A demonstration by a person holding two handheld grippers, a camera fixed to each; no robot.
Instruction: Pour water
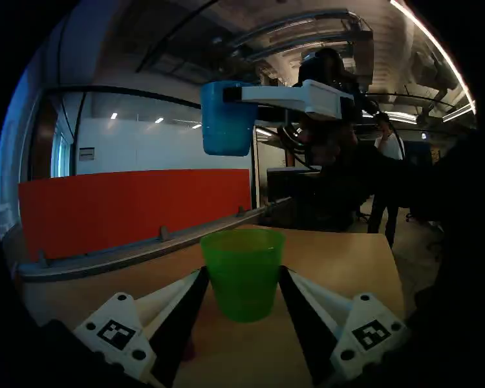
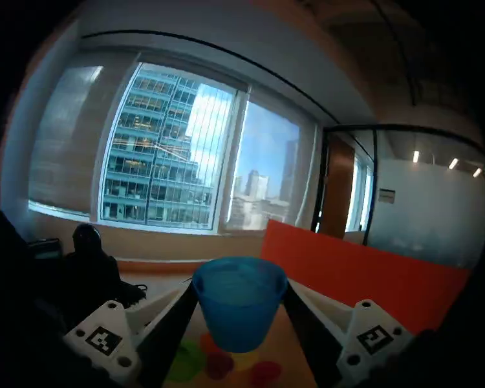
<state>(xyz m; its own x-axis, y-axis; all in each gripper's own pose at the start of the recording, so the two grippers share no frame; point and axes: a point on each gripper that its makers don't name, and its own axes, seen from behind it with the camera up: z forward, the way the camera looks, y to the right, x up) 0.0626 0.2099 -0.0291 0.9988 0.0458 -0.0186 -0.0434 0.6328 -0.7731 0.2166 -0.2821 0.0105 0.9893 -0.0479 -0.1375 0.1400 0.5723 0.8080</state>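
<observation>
A green plastic cup [image 1: 242, 275] stands upright between the fingers of my left gripper [image 1: 242, 271], which is shut on its sides, low over a wooden table [image 1: 346, 258]. High above and beyond it, in the left gripper view, a blue cup [image 1: 226, 119] hangs upright in the right gripper [image 1: 228, 97], with a person's dark arm behind. In the right gripper view that blue cup [image 2: 239, 304] sits upright with my right gripper [image 2: 239, 294] shut on it. Whether it holds water is unclear.
An orange panel [image 1: 132, 200] and a grey rail [image 1: 158, 240] run along the table's far side. A person [image 1: 386, 168] stands at the back right. Below the blue cup lie blurred green [image 2: 185, 362] and red [image 2: 220, 365] round things. Large windows [image 2: 165, 168] lie beyond.
</observation>
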